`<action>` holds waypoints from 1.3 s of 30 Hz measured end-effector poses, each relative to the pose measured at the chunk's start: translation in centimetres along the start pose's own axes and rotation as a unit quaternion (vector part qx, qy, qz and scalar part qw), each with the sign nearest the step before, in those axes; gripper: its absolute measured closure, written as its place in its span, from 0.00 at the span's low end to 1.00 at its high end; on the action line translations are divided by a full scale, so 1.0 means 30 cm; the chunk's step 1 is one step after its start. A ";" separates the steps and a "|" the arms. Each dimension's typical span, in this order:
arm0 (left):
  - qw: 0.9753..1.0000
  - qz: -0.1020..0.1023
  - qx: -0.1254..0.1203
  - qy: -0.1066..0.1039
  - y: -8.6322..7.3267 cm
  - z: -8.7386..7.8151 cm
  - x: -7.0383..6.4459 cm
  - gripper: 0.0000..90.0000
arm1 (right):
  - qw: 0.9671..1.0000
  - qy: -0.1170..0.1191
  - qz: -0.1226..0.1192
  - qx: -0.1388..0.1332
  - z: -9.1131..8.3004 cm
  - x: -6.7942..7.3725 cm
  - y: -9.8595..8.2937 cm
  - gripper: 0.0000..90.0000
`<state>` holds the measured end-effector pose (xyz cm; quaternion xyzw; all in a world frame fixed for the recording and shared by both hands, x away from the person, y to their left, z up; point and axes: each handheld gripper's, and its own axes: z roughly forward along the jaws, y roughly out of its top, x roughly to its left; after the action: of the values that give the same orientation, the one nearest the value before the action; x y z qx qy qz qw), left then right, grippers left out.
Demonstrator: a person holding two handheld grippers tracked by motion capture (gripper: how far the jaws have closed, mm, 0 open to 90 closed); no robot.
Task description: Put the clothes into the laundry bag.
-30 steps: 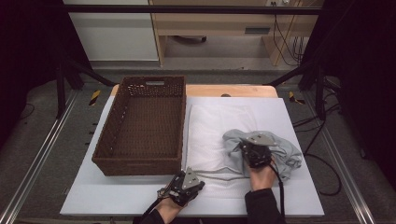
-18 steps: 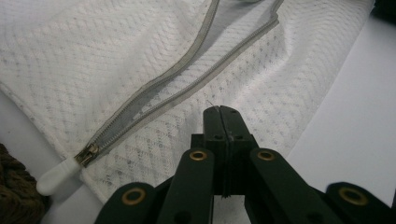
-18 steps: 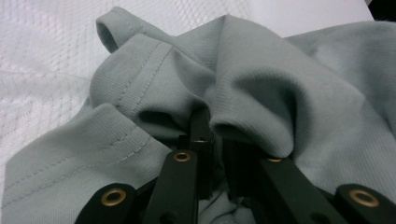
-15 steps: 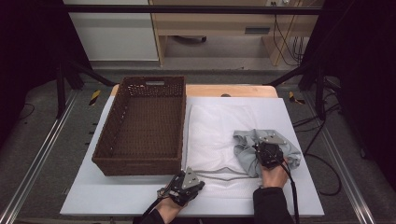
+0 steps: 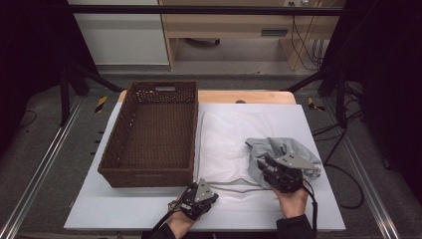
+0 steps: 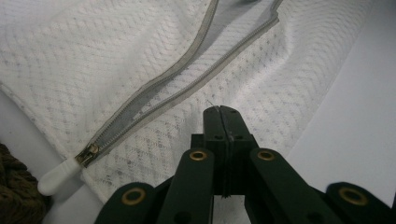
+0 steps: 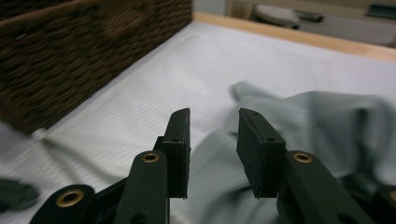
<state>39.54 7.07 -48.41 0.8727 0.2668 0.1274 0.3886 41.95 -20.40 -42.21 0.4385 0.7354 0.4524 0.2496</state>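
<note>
Jaws of the left gripper (image 6: 221,109) are pressed together over the white mesh laundry bag (image 6: 116,60), low in the left gripper view; whether they pinch any mesh I cannot tell. The bag's grey zipper (image 6: 154,98) runs diagonally, its white pull tab (image 6: 56,175) at lower left. The right gripper (image 7: 214,126) stands parted above the crumpled grey-green cloth (image 7: 327,126), holding nothing. The dark brown wicker basket (image 5: 124,144) sits left of centre on the white table (image 5: 99,214).

Table (image 5: 124,209) lit bright from above, dark surroundings; right gripper view soft, basket (image 7: 70,56) blurred
</note>
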 end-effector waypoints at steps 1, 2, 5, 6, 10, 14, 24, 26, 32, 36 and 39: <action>1.000 0.001 0.000 0.000 0.000 0.000 0.000 0.99 | 1.000 0.014 -0.001 0.006 0.008 0.010 -0.008 0.72; 1.000 0.001 0.000 0.000 0.000 0.000 0.000 0.99 | 0.999 0.031 -0.001 0.014 0.025 0.025 -0.025 0.72; 1.000 0.003 0.001 0.002 0.001 0.000 -0.003 0.99 | 0.998 0.041 -0.005 0.043 0.062 0.050 -0.073 0.72; 1.000 0.004 0.001 0.003 0.001 0.000 -0.004 0.99 | 0.997 0.043 -0.009 0.062 0.078 0.060 -0.096 0.72; 1.000 0.005 0.001 0.003 0.002 0.000 -0.004 0.99 | 0.995 0.046 -0.016 0.091 0.117 0.075 -0.138 0.73; 1.000 0.005 0.001 0.003 0.001 0.000 -0.004 0.99 | 0.993 0.042 -0.025 0.107 0.149 0.078 -0.158 0.75; 1.000 0.007 0.004 0.003 0.004 0.000 -0.005 0.98 | 0.994 0.026 -0.032 0.104 0.158 0.070 -0.163 0.91; 1.000 0.007 0.004 0.003 0.005 0.000 -0.005 0.98 | 0.994 0.022 -0.034 0.105 0.160 0.067 -0.161 0.96; 1.000 0.003 0.004 0.000 0.006 0.001 -0.003 0.97 | 0.993 0.021 -0.042 0.106 0.156 0.065 -0.150 0.99; 1.000 0.002 0.007 0.003 0.009 -0.002 0.000 0.95 | 0.995 0.024 -0.035 0.091 0.133 0.059 -0.133 0.99; 1.000 -0.003 -0.001 0.001 0.018 -0.016 0.007 0.92 | 0.996 0.027 -0.030 0.079 0.112 0.049 -0.117 0.99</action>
<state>39.71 7.17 -47.68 0.8712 0.2702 0.1276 0.3895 42.32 -18.35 -46.85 0.4222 0.7881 0.3968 0.2078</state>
